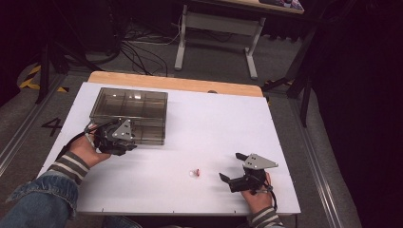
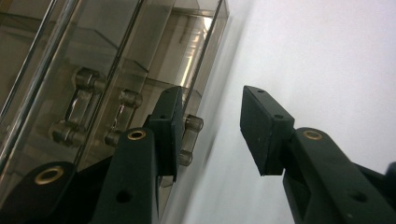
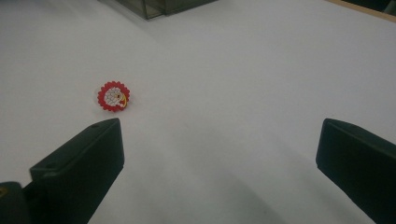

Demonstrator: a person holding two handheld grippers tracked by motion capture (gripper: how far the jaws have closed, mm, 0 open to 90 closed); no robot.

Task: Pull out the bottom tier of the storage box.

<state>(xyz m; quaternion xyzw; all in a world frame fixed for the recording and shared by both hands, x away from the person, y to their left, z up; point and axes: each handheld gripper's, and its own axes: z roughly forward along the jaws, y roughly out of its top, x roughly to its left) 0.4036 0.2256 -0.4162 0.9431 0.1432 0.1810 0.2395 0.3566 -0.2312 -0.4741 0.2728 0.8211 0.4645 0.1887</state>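
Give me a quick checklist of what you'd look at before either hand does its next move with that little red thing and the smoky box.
1. Right gripper open: ok, jaws stand wide apart with nothing between them.
2. Red charm in reach of it: ok, it lies on the white table just ahead of one jaw, off to the side.
3. Charm centred between the jaws: not ok.
4. Left gripper free: ok, jaws apart with nothing between them, at the latch on the box.
5. Box lid open: cannot tell.
6. Table between charm and box bare: ok.
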